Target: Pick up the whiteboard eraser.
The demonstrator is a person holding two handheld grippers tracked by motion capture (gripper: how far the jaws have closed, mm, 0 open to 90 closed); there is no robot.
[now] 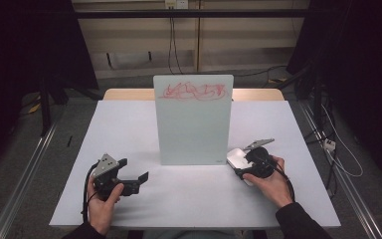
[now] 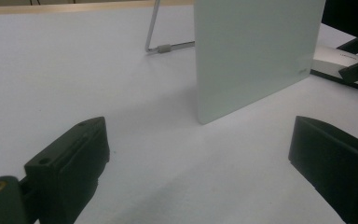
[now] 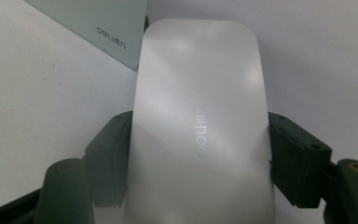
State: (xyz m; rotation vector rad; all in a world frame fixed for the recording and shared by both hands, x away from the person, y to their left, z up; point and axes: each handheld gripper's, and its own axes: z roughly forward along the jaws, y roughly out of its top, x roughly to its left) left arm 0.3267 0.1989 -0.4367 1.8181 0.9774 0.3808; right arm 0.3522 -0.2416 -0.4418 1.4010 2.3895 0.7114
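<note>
Eraser point(image 3: 198, 135) clamped beside board edge point(image 3: 95, 32)

The white table point(image 1: 129, 129) carries the work, and a strip of pale wood point(image 1: 129, 94) shows along its far edge. Dark curtains point(image 1: 25, 45) hang at the left and the right. On the far wall, black cables point(image 1: 172, 45) hang down from a socket point(image 1: 175, 4). More cables point(image 1: 340, 154) lie on the grey floor at the right.
</note>
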